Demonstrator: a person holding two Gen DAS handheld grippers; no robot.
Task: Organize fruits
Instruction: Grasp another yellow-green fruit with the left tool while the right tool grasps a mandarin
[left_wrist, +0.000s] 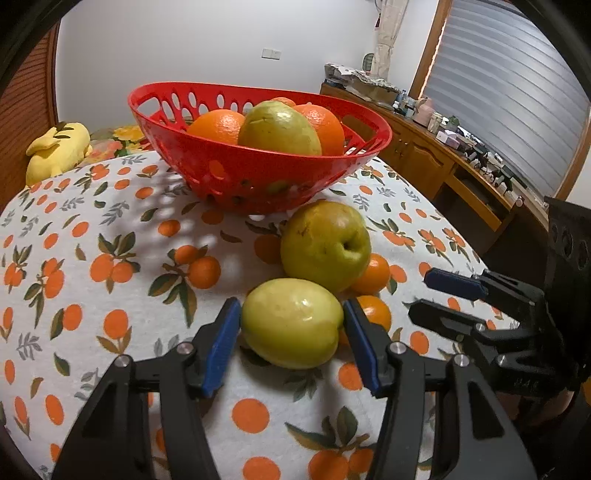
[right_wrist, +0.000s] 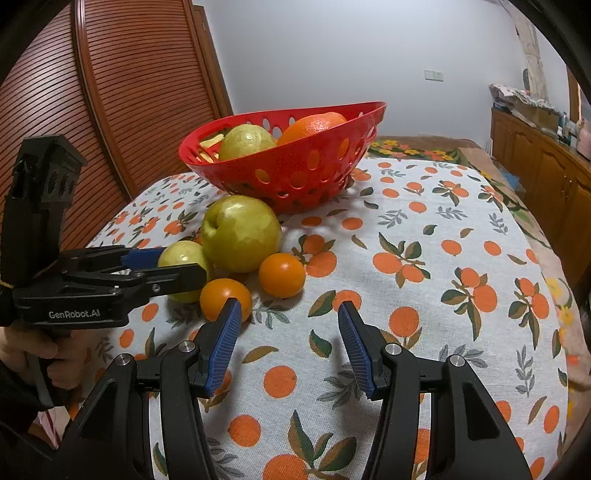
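White "GenRobot.AI" lettering (right_wrist: 74, 314) on left claw (right_wrist: 173, 266) around small green fruit (right_wrist: 181, 258).

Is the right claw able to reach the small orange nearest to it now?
Probably yes. The right claw is open and empty, and the small orange lies just ahead beside its left fingertip, with only bare tablecloth between. The left claw is around a green fruit.

Red perforated plastic basket (left_wrist: 258, 173) sitting on the cloth-covered tabletop (left_wrist: 110, 229), holding fruit. In front: large yellow-green pear (left_wrist: 325, 245), smaller green apple (left_wrist: 291, 323) lying nearer, between left tongs (left_wrist: 291, 332); two small oranges (right_wrist: 281, 275) lying beside them.
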